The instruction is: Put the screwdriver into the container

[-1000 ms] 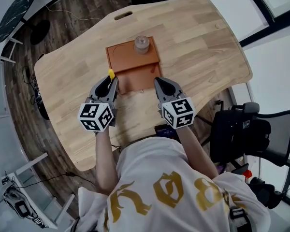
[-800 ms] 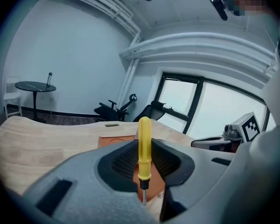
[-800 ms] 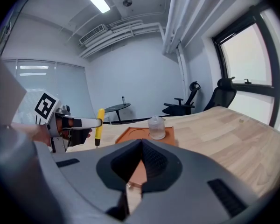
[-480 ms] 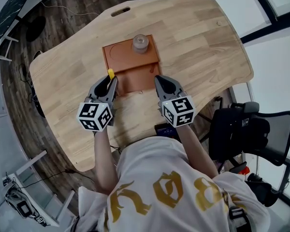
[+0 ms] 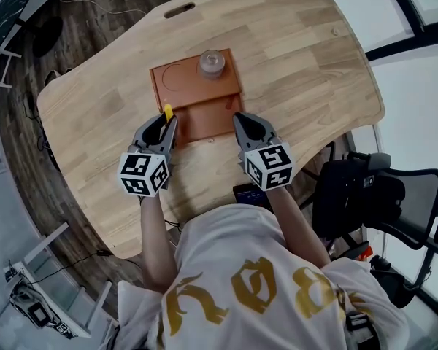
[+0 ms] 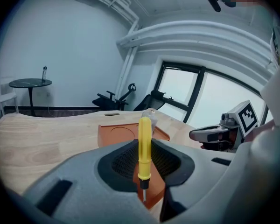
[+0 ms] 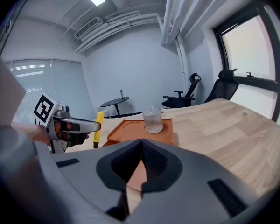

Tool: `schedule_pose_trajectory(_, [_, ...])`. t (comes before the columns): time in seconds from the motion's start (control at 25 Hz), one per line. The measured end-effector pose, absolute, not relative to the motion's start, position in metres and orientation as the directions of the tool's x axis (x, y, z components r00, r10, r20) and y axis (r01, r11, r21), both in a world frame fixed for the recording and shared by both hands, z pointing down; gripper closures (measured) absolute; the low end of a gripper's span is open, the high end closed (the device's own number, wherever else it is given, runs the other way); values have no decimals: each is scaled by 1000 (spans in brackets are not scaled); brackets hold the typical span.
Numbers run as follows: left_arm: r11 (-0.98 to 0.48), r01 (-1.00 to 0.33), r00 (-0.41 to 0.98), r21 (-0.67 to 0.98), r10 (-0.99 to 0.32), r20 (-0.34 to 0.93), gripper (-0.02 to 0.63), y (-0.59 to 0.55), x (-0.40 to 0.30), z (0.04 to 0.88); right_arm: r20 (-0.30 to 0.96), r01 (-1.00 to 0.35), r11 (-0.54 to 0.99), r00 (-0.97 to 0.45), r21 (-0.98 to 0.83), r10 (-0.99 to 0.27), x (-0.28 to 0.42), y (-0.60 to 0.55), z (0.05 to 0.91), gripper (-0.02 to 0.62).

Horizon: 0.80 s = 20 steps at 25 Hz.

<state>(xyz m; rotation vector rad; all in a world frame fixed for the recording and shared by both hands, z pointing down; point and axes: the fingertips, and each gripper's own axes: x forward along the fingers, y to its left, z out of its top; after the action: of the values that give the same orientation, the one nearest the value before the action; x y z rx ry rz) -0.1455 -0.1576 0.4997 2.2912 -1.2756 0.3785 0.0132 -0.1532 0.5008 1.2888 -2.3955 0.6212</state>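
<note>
A yellow-handled screwdriver stands upright, tip down, between the jaws of my left gripper, which is shut on its handle. It hangs over the near left edge of an orange tray. A small clear jar stands at the tray's far right corner, also seen from the right gripper view as the jar. My right gripper hovers at the tray's near right edge, its jaws closed together with nothing in them. From there the screwdriver shows at left.
The tray lies on a curved wooden table with a slot near its far edge. A black office chair stands at the right, close to the person. A round side table stands beyond the table's left end.
The head camera has drifted a little, so the table sits slightly higher and more to the left in view. Both grippers and the screwdriver keep their places by the tray.
</note>
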Motion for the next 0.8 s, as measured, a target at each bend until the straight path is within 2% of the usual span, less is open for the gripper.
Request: schedule_pose_trajectory(0.8, [-484, -831, 548, 274, -632, 548, 523, -158, -138, 539, 554, -825, 510, -550, -243, -625, 1, -157, 531, 584])
